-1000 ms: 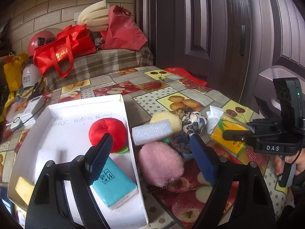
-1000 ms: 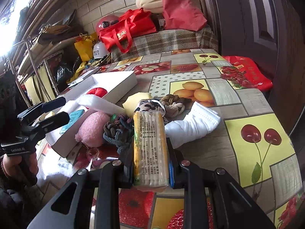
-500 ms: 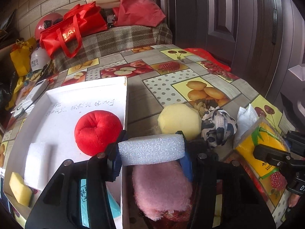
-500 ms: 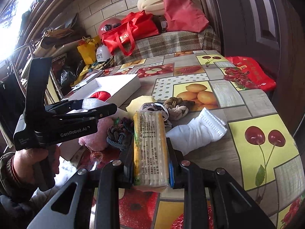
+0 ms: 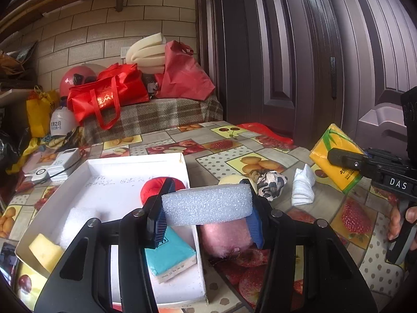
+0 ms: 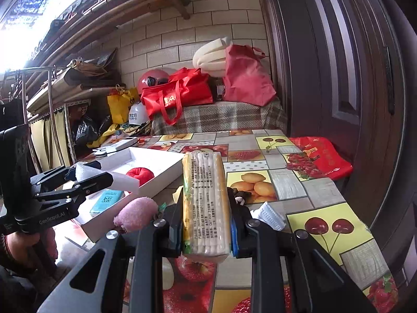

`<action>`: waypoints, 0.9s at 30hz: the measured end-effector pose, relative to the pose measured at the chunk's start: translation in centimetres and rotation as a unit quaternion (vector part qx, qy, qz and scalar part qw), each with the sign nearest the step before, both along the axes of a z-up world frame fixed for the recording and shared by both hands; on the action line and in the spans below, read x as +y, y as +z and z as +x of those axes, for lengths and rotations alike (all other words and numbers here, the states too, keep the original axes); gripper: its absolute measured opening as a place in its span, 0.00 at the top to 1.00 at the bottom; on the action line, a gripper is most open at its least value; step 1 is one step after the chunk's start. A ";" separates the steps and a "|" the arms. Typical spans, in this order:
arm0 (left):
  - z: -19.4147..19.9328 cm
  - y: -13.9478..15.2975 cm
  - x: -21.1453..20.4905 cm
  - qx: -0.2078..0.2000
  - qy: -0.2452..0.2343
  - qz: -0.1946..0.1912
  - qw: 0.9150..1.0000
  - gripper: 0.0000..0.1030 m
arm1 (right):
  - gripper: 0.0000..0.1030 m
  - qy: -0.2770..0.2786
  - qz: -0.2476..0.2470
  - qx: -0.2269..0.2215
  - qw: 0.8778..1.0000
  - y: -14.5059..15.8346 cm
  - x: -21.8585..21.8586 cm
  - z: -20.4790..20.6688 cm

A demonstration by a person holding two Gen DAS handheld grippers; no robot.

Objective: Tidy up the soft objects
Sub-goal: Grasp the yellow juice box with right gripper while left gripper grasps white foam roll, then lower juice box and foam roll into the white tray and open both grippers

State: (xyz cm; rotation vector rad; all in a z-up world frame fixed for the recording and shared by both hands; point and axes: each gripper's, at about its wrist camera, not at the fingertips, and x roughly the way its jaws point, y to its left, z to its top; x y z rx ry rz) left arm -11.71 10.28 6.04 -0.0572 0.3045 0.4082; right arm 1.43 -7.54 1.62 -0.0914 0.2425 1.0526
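White tray, red plush, teal packet, foam blocks inside

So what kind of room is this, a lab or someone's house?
Probably a lived-in home, maybe an entryway or storeroom: fruit-print tablecloth, brick-tile wall, panelled door, red shopping bag.

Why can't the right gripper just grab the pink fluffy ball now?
Probably it can't yet: the right gripper is already clamped on the yellow tissue pack, so its jaws are full. The pink fluffy ball lies uncovered beside the white box.
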 end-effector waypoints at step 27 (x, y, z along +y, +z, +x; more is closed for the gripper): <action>-6.8 -0.2 6.8 -0.047 0.088 -0.027 0.995 0.51 | 0.76 0.026 -0.005 0.006 1.000 -0.2 4.3 -3.6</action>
